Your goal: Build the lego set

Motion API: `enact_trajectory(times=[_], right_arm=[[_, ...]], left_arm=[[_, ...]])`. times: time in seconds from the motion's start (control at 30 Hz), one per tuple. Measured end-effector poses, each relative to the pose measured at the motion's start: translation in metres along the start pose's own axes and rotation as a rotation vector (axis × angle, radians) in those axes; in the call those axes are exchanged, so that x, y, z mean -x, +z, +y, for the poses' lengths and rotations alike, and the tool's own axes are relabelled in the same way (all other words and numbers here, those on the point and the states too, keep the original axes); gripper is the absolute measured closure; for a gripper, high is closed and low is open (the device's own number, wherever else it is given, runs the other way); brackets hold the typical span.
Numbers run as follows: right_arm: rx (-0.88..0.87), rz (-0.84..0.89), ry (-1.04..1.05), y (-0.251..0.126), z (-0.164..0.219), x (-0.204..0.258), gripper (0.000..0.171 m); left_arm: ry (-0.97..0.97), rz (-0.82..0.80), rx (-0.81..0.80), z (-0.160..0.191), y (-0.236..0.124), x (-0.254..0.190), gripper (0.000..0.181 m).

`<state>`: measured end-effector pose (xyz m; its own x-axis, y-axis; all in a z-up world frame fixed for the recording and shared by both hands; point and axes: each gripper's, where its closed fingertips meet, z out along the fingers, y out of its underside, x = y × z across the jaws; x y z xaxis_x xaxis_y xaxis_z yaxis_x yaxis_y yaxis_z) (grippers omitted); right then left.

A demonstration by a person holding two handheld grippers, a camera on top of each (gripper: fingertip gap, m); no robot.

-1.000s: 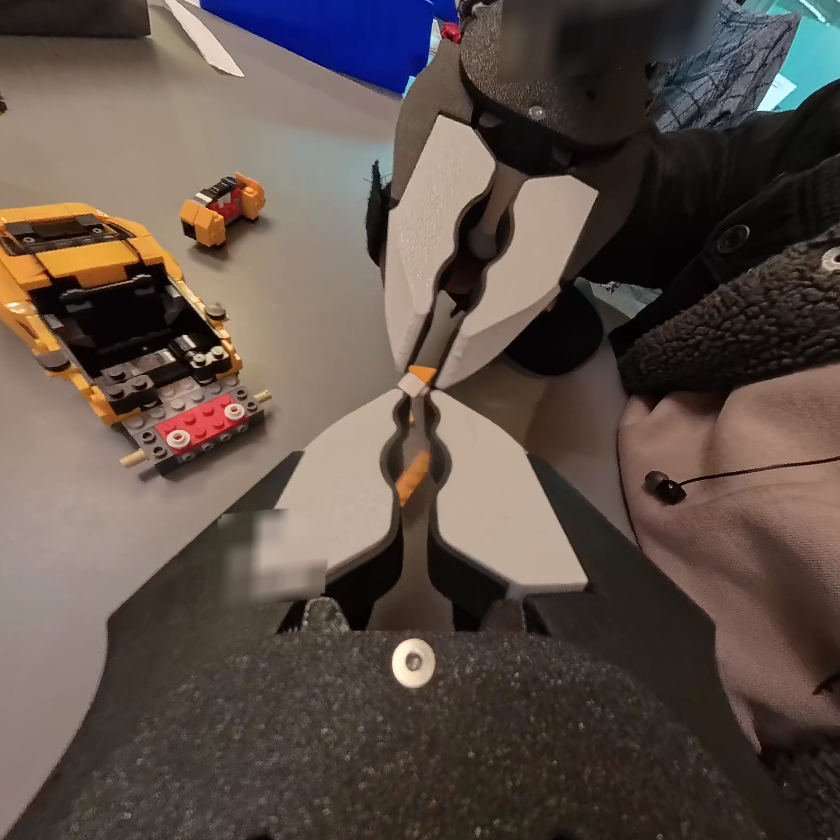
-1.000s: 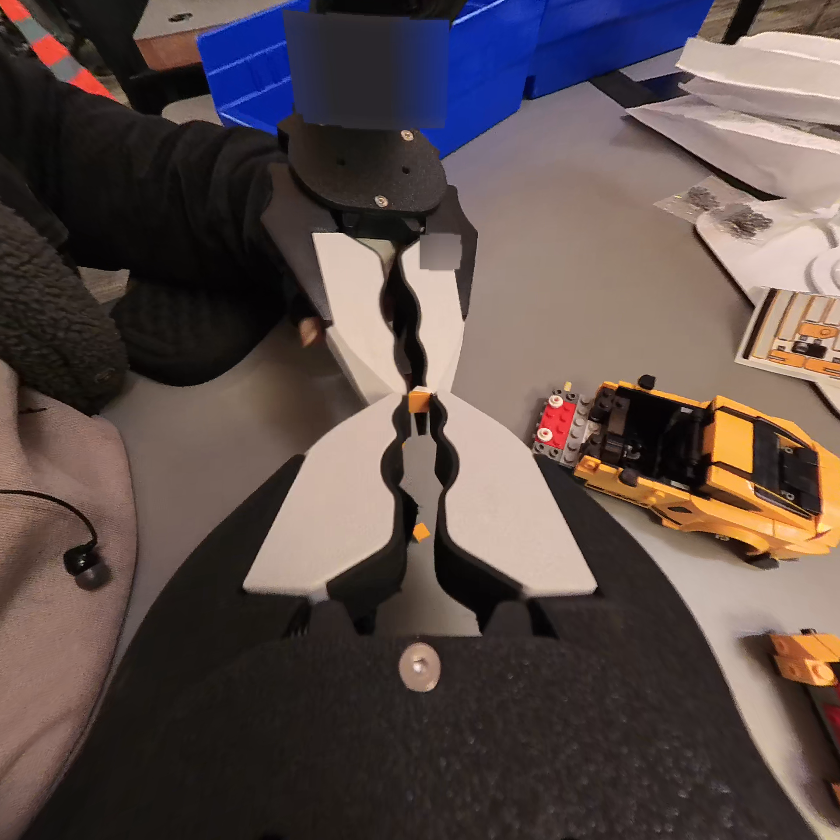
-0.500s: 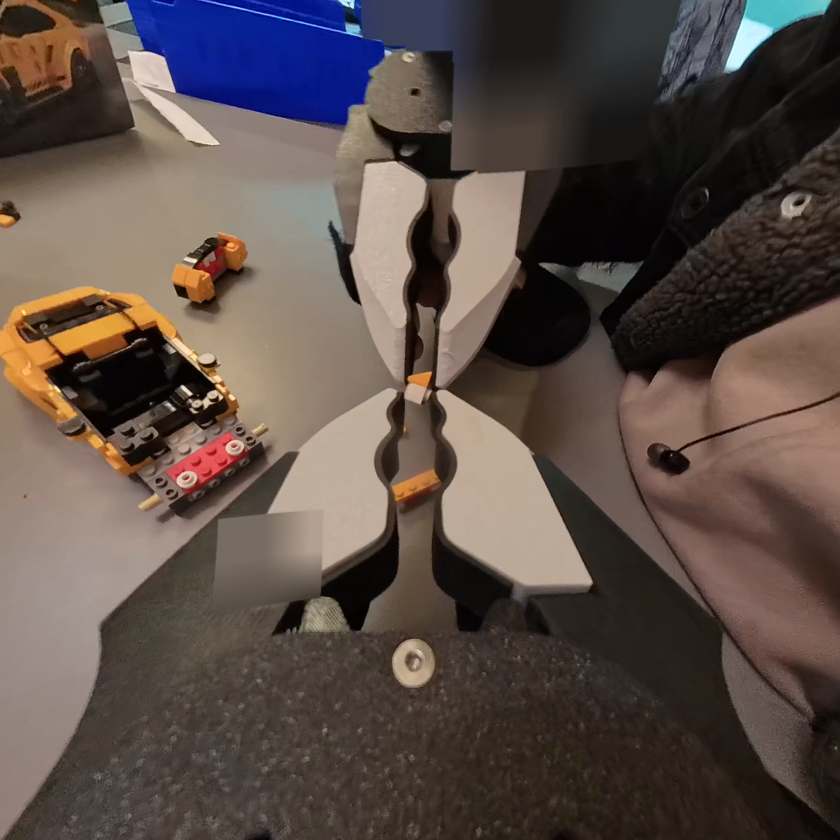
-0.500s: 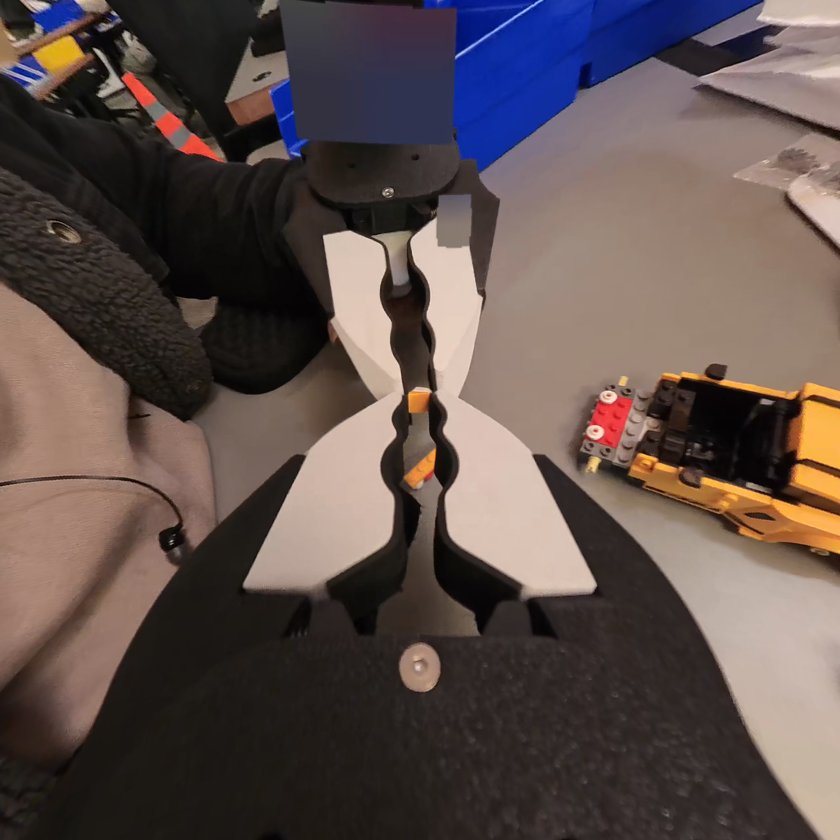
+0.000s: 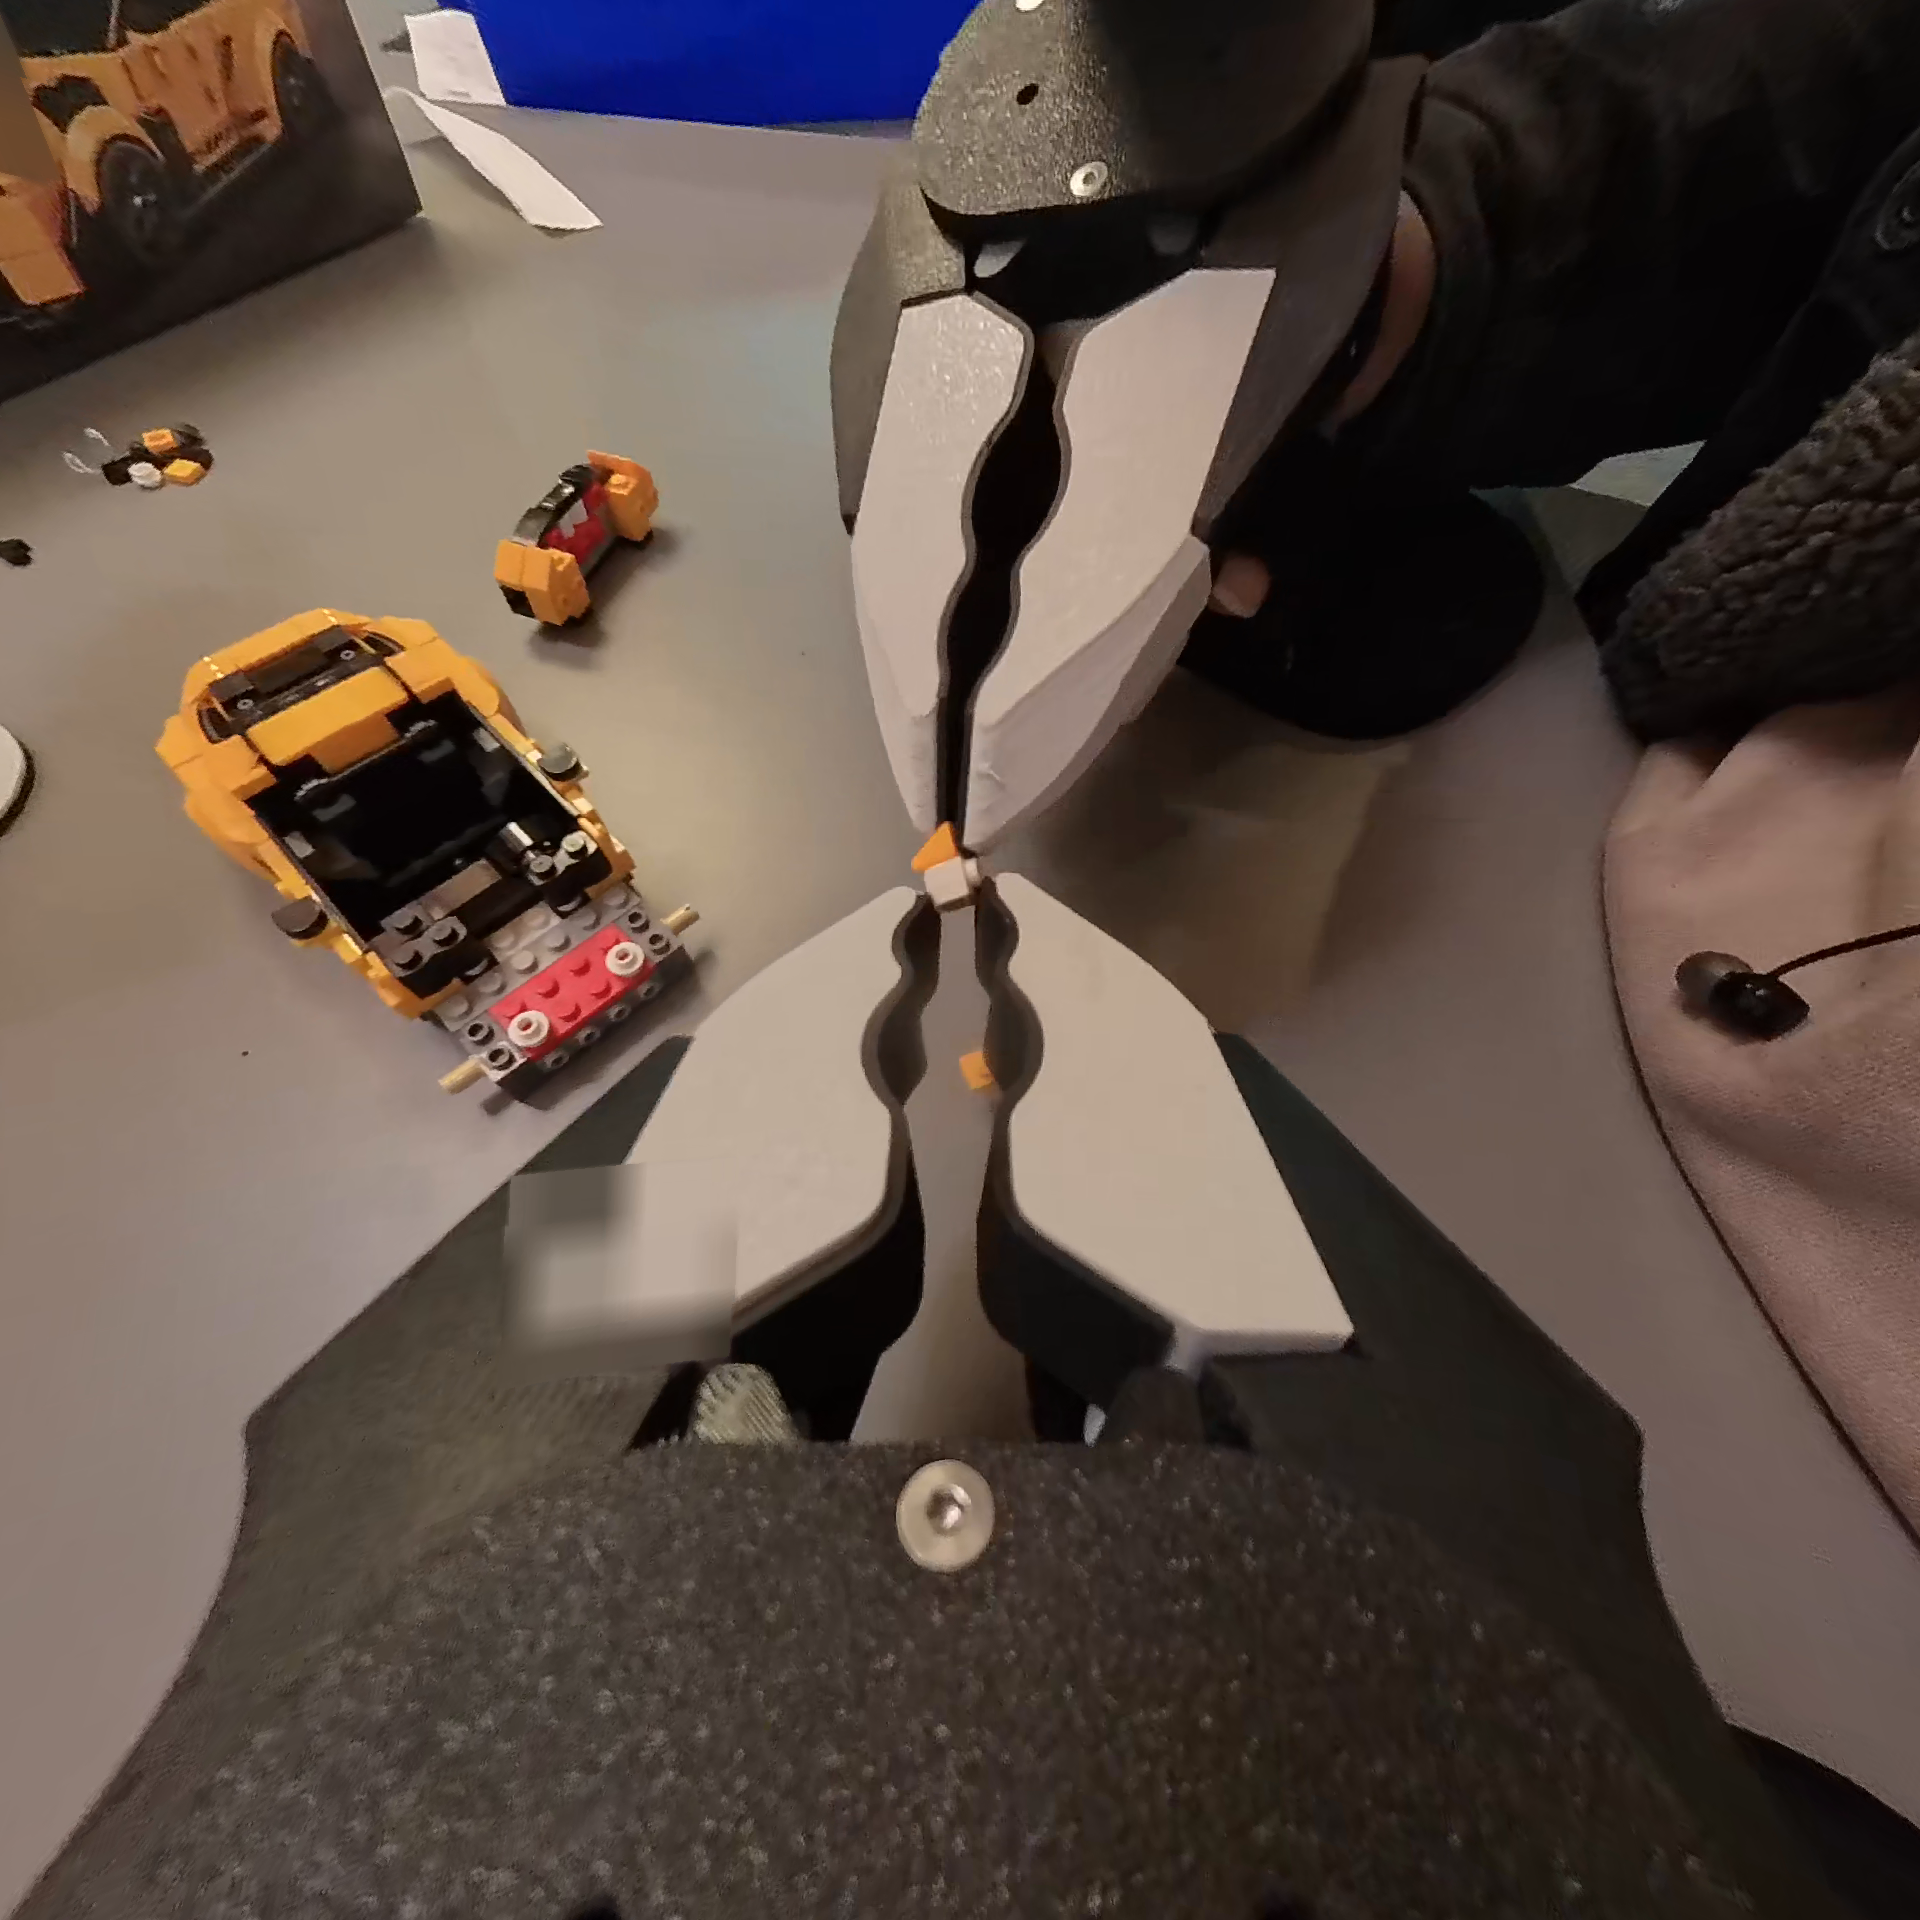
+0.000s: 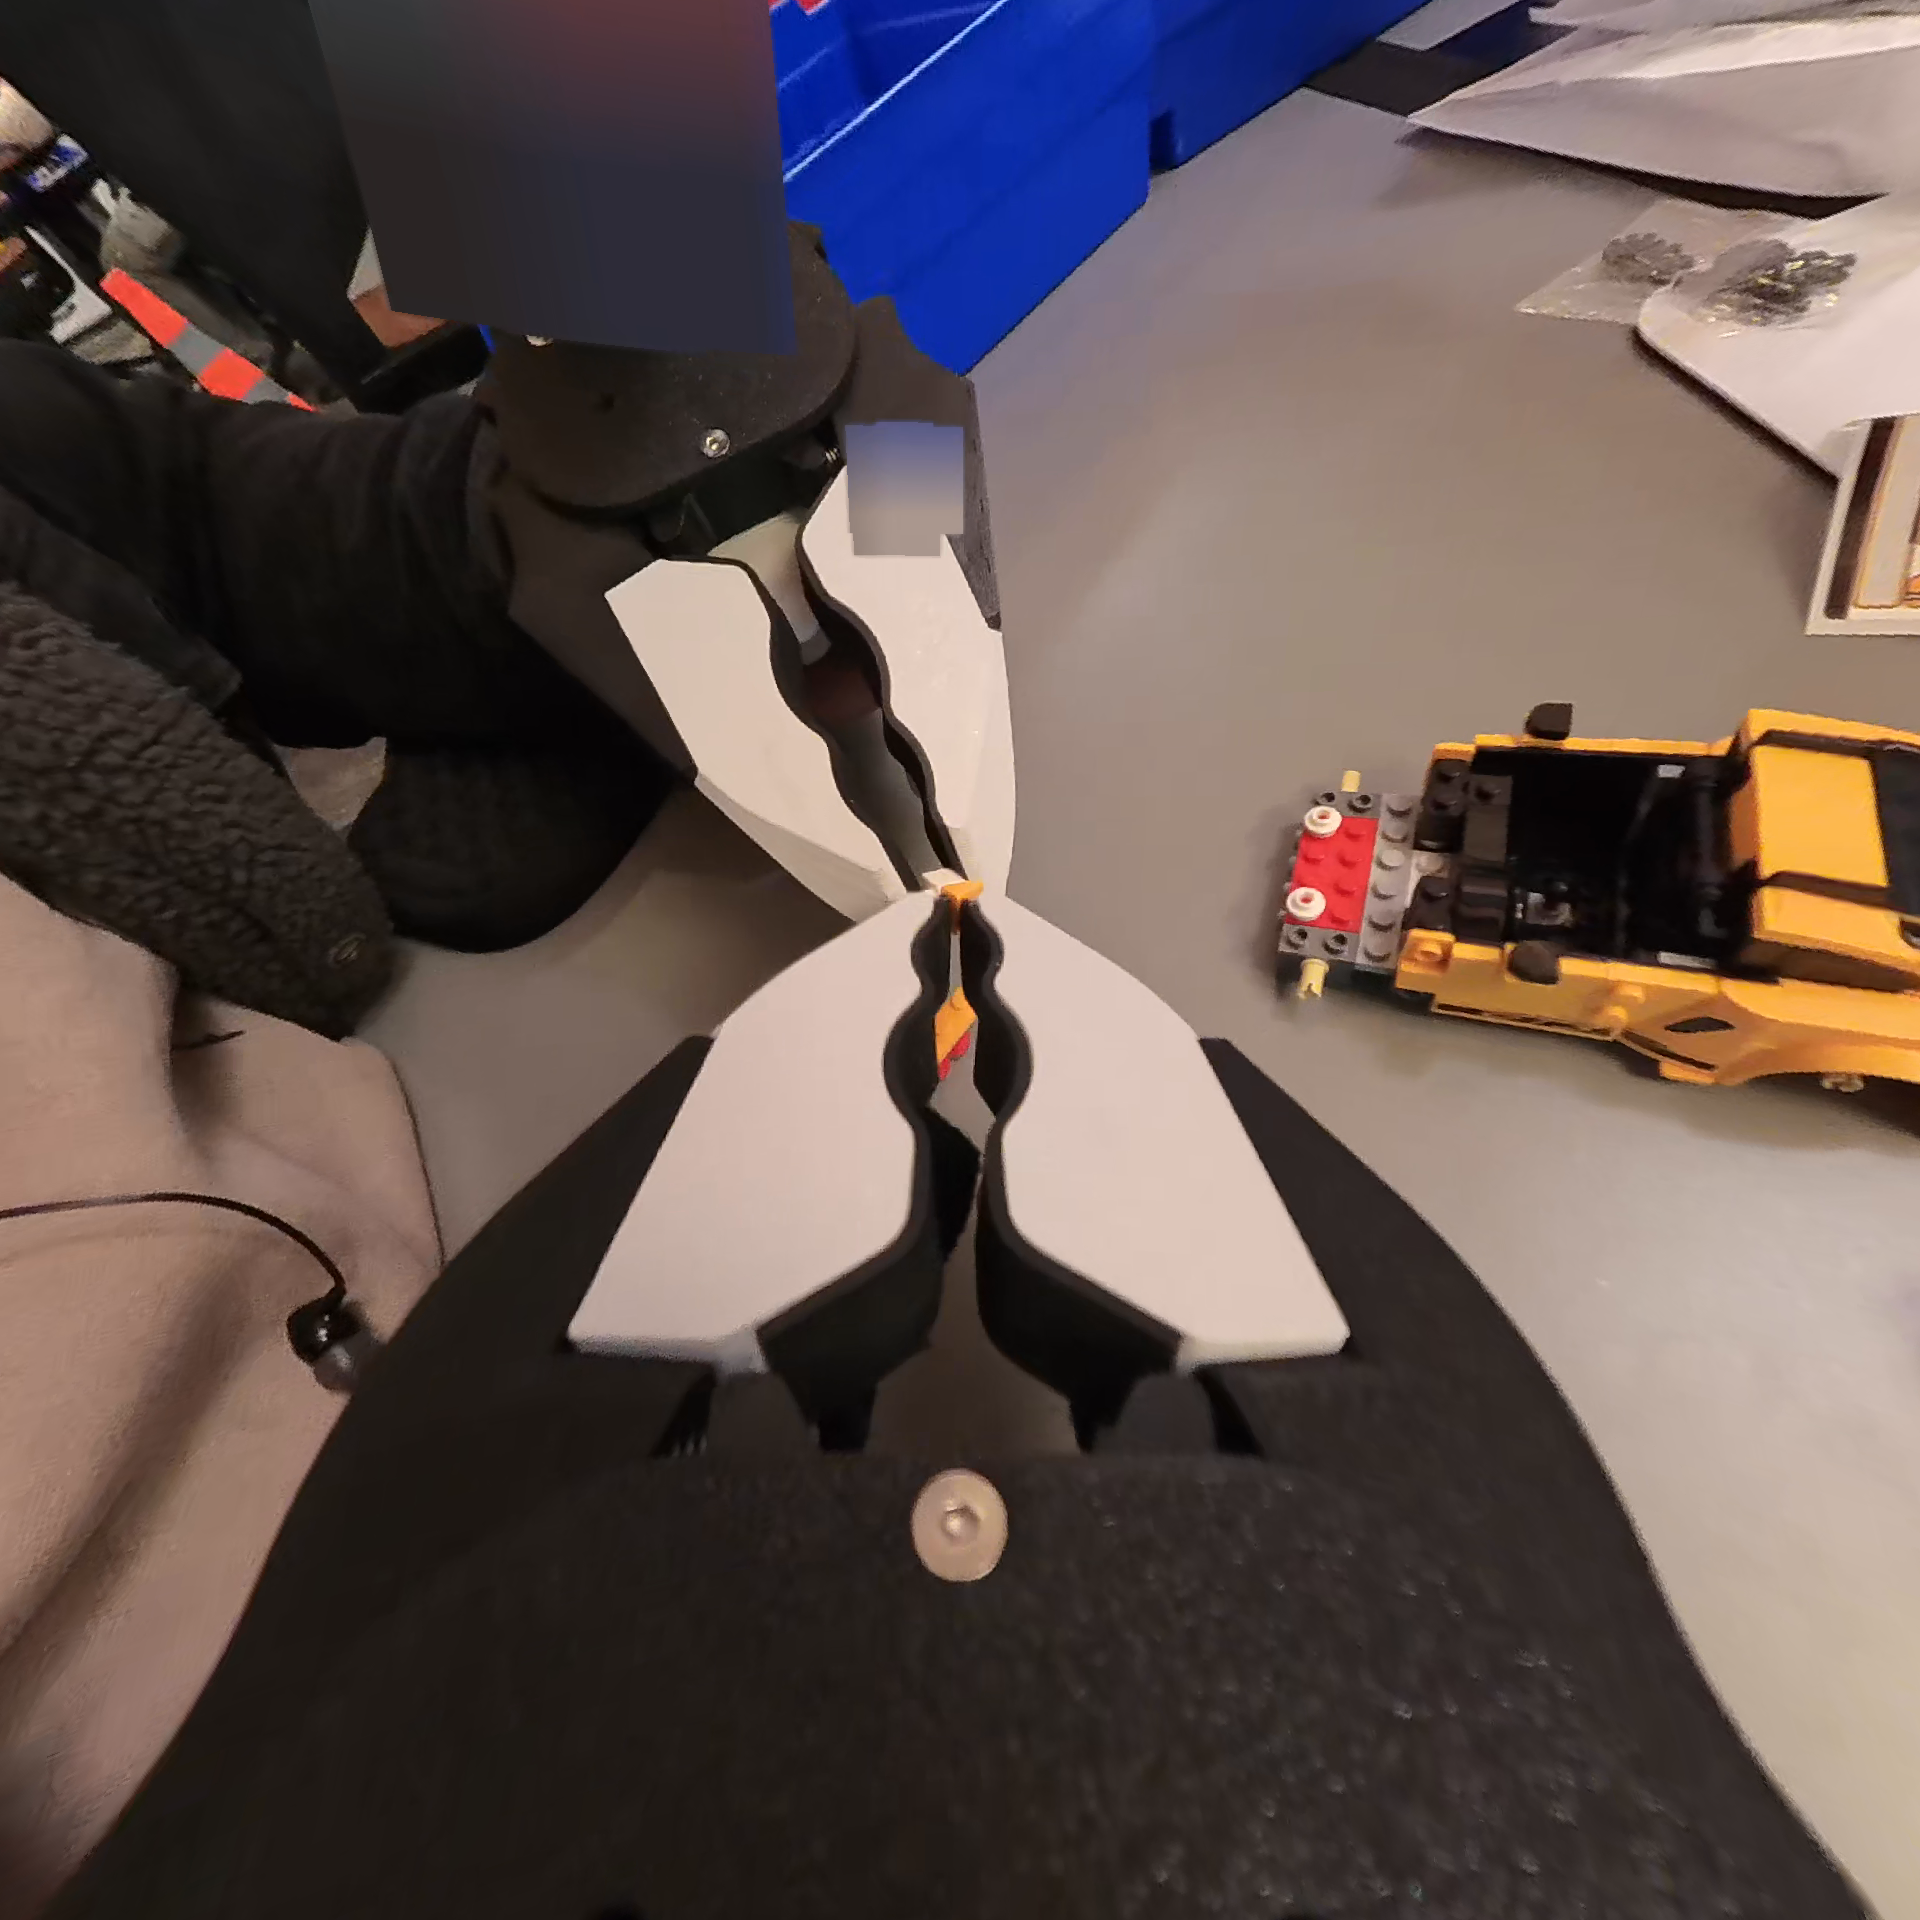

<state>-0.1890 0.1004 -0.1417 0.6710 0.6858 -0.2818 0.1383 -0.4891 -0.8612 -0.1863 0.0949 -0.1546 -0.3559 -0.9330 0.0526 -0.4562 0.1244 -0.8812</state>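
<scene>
My left gripper (image 5: 951, 902) is shut on a small light grey piece (image 5: 952, 883). My right gripper (image 6: 954, 906) is shut on a small orange piece (image 6: 966, 891). The two grippers meet tip to tip above the grey table (image 5: 727, 468), and the two pieces touch. The right gripper (image 5: 951, 826) enters the left wrist view from above with the orange piece (image 5: 933, 847). The left gripper (image 6: 940, 868) faces the right wrist view with the grey piece (image 6: 940, 883). The orange lego car (image 5: 395, 810), roofless with a red plate at its rear, lies apart on the table (image 6: 1662, 904).
An orange part (image 5: 974, 1068) shows below through the finger gap (image 6: 951, 1023). A small orange and black sub-assembly (image 5: 577, 535) and loose bits (image 5: 151, 462) lie beyond the car. The set's box (image 5: 156, 156), blue bins (image 6: 987, 156), bags (image 6: 1714, 281) and a booklet (image 6: 1870, 540) ring the table. A person's jacket is close by. The grippers are tip to tip, or close to it.
Both grippers have stayed tip to tip with the two pieces between them, while tilting and turning together. The car now sits larger and closer in the right wrist view.
</scene>
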Motion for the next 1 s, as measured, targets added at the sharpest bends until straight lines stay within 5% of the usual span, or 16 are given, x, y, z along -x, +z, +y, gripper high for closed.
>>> enact_trajectory(times=[0.3,0.5,0.6,1.0], right_arm=[[0.054,0.098,-0.046,-0.007,0.014,-0.018,0.171],[0.039,-0.038,-0.095,-0.018,0.008,0.009,0.171],[0.058,-0.072,-0.162,-0.011,0.010,0.015,0.151],[0.096,-0.205,-0.205,-0.007,0.004,0.025,0.162]], left_arm=[[-0.007,0.063,-0.018,-0.002,-0.002,-0.010,0.174],[-0.030,0.092,-0.031,-0.002,-0.001,-0.011,0.174],[-0.010,0.102,-0.053,-0.005,-0.002,-0.014,0.174],[0.005,0.167,-0.081,-0.010,-0.004,-0.026,0.174]])
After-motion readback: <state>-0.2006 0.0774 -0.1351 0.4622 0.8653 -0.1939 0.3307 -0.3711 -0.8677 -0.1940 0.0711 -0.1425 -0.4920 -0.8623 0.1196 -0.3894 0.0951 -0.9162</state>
